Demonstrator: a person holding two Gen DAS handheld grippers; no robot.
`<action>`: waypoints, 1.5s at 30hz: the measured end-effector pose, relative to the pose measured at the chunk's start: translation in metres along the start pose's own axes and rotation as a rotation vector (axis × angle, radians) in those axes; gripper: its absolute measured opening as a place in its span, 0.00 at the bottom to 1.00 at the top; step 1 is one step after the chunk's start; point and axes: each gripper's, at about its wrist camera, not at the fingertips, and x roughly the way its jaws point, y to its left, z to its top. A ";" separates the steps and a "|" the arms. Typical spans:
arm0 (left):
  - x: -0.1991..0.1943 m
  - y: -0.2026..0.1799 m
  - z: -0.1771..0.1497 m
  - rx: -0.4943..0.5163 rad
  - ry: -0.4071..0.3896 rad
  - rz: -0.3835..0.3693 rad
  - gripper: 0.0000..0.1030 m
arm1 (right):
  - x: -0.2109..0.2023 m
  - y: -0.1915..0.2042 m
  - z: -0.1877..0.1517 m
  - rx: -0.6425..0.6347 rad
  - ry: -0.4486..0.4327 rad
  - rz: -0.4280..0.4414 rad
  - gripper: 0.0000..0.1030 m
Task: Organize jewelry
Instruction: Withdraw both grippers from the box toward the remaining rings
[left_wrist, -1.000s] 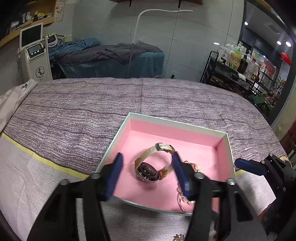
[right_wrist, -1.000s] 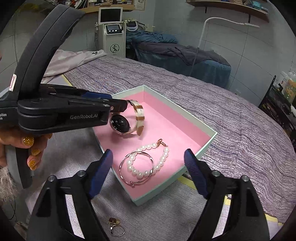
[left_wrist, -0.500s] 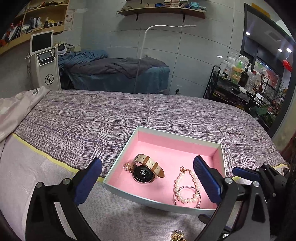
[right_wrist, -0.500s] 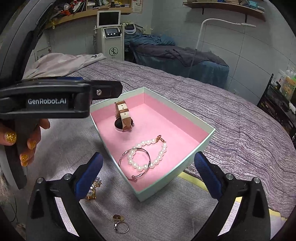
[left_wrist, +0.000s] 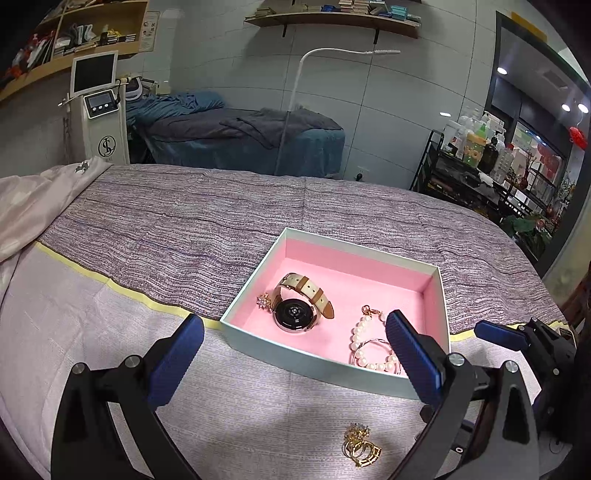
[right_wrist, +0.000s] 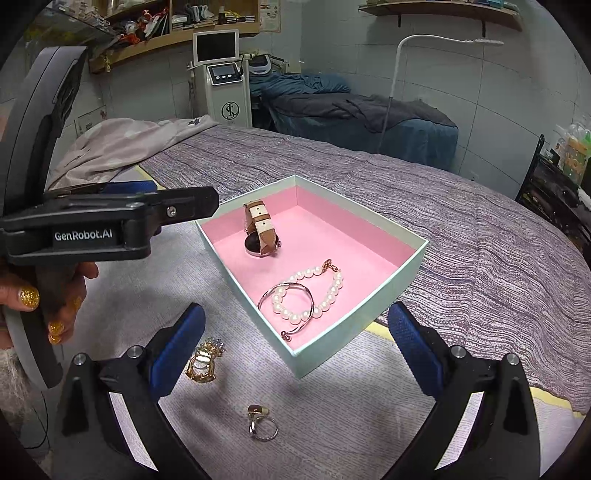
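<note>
A pale green box with pink lining (left_wrist: 436, 295) (right_wrist: 399, 273) sits on the bed. In it lie a watch with a beige and brown strap (left_wrist: 295, 314) (right_wrist: 260, 236), a small gold brooch (left_wrist: 264, 300), a pearl bracelet (left_wrist: 364, 343) (right_wrist: 314, 295) and a thin bangle (right_wrist: 286, 301). Outside the box lie a gold brooch (left_wrist: 360, 445) (right_wrist: 203, 360) and rings (right_wrist: 262, 422). My left gripper (left_wrist: 291, 363) is open and empty, just short of the box; it also shows in the right wrist view (right_wrist: 122, 218). My right gripper (right_wrist: 293, 347) is open and empty over the box's near corner.
The bed has a purple woven cover (left_wrist: 184, 229) and a pale sheet (left_wrist: 74, 332) with a yellow band. A pink blanket (right_wrist: 122, 144) lies at the left. A treatment couch (left_wrist: 240, 140), a machine (left_wrist: 99, 110) and a trolley (left_wrist: 480, 166) stand behind.
My left gripper opened, let go of the watch into the box, and drew back toward me. The right gripper also backed away, so the loose brooch and rings came into view.
</note>
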 end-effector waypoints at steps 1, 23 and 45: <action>-0.001 0.000 -0.002 0.001 0.002 -0.001 0.94 | -0.002 0.000 -0.002 0.004 -0.001 0.004 0.95; -0.018 -0.003 -0.067 0.089 0.153 -0.022 0.94 | -0.014 -0.012 -0.050 0.063 0.080 0.050 0.95; -0.017 -0.018 -0.106 0.111 0.235 -0.088 0.68 | 0.000 0.014 -0.065 -0.083 0.161 0.036 0.52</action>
